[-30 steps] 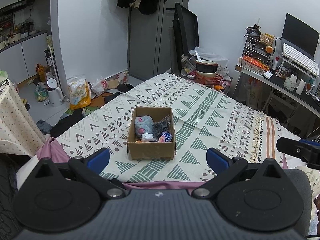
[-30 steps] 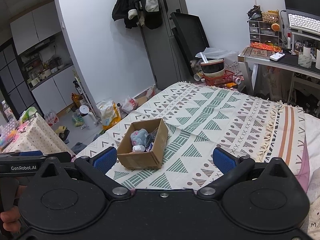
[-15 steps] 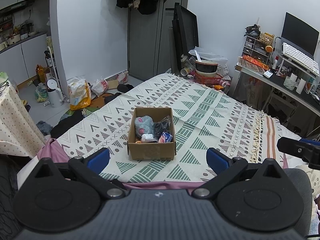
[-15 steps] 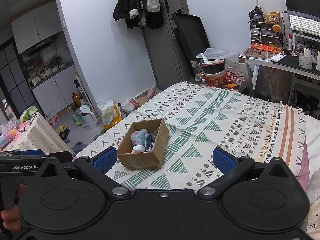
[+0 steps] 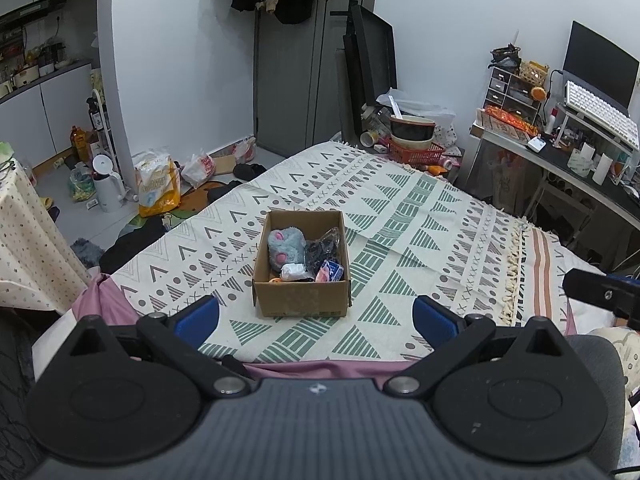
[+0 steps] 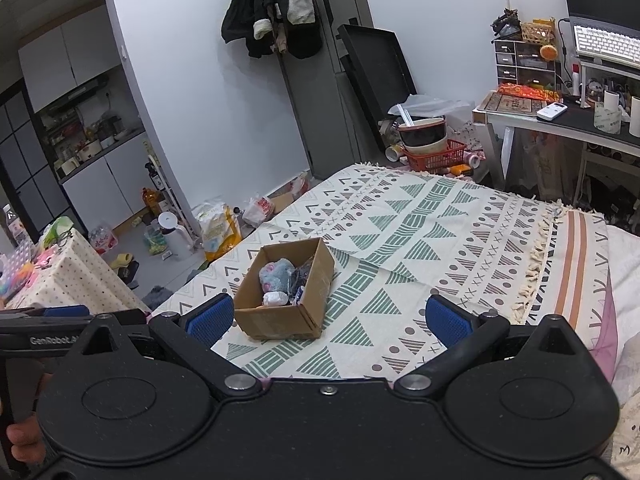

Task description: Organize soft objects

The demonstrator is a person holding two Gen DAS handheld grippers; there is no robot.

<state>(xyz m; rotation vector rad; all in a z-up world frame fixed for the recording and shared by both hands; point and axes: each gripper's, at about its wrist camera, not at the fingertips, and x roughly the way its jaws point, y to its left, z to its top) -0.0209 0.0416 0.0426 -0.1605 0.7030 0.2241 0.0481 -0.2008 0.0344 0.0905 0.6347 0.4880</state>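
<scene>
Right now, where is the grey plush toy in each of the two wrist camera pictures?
Left wrist view: the grey plush toy lies in the far left part of the cardboard box, just above picture centre.
Right wrist view: the grey plush toy lies at the box's left side, left of picture centre.
Shared landmark: the red basket with stacked bowls beyond the bed's far end.

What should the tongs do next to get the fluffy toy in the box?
Probably move the left tongs forward and down over the cardboard box. Both tongs are open and empty, short of the box, and the grey plush toy lies on top at the box's left side, so it looks easiest to grab first.
</scene>
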